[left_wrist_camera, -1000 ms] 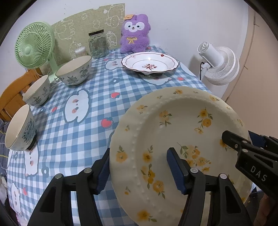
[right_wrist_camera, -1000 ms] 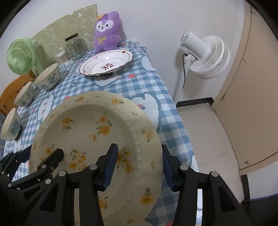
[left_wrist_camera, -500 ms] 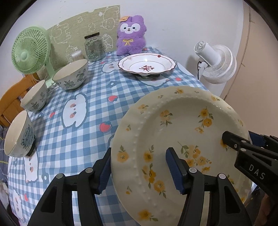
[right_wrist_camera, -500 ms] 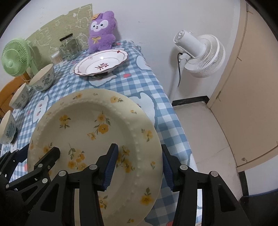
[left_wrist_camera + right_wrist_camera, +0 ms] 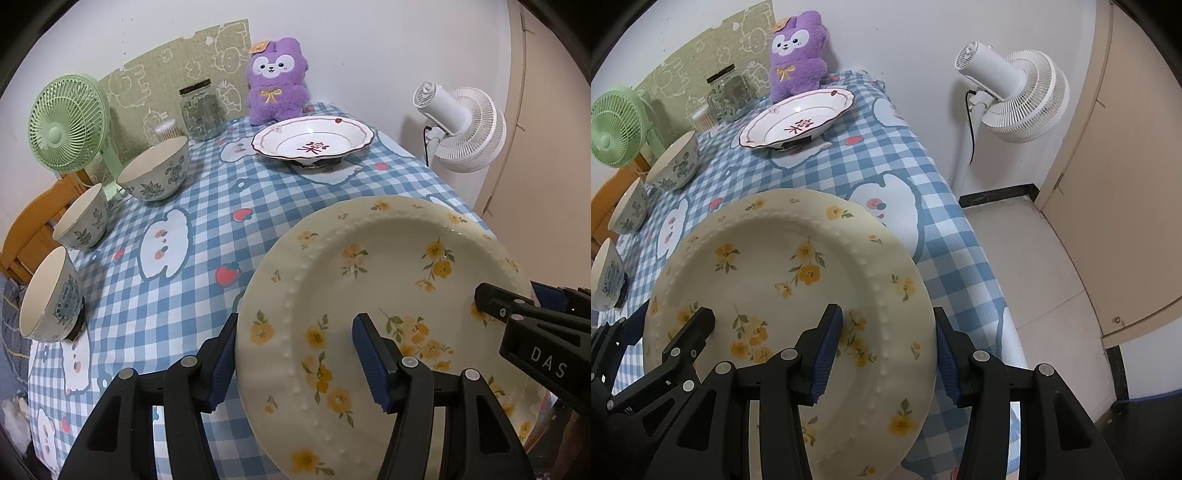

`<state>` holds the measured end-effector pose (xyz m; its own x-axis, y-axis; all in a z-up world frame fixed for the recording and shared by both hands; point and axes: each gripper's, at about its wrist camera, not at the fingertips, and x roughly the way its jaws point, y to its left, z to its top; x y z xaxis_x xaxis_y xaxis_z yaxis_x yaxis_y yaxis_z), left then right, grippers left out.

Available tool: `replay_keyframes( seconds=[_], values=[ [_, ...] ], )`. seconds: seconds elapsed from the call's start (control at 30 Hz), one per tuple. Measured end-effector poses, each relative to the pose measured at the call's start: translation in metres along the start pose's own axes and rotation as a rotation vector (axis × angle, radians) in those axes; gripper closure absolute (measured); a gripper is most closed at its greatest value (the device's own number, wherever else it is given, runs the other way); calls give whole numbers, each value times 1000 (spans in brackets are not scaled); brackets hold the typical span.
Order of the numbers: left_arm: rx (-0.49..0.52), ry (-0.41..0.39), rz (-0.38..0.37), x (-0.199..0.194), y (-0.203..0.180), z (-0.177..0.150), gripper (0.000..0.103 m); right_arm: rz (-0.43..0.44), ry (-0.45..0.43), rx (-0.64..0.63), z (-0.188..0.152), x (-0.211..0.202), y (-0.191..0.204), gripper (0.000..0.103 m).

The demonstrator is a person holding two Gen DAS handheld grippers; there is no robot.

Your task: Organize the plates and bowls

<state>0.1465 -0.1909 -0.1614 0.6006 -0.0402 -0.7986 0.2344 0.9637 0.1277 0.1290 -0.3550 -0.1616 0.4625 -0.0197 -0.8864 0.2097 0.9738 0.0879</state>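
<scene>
Plate [image 5: 373,280] tilted above table; left gripper [image 5: 295,365] and right gripper [image 5: 886,354] clamp opposite rims.

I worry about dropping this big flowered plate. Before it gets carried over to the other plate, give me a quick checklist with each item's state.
1. Left gripper straddles the rim of the yellow-flowered plate, one jaw above and one below: ok.
2. Right gripper straddles the opposite rim the same way: ok.
3. Jaws pressing firmly on the rim: cannot tell.
4. Plate level: not ok, it is tilted in both views.
5. Red-trimmed plate by the purple plush toy has nothing in it: ok.
6. Tablecloth between the two plates bare: ok; the three bowls, nearest, stand off along the side edge.
</scene>
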Motion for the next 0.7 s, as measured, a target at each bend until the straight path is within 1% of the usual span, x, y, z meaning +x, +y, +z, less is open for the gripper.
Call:
replay_keyframes(
  seconds=[0.3,0.5,0.6,0.63,0.7],
  values=[
    [38,-1,46,3,-7,2,38,-28,-14,-27,2,2,4,51],
    [43,5,28,4,-9,3,27,-40,-18,-33,2,3,5,51],
    [37,13,12,4,-8,5,23,-49,-11,-29,3,4,7,48],
    [36,18,6,4,-8,5,22,-50,-10,-27,4,4,8,46],
    [37,23,-11,5,-8,6,18,-27,-4,-25,5,5,10,38]
  ],
)
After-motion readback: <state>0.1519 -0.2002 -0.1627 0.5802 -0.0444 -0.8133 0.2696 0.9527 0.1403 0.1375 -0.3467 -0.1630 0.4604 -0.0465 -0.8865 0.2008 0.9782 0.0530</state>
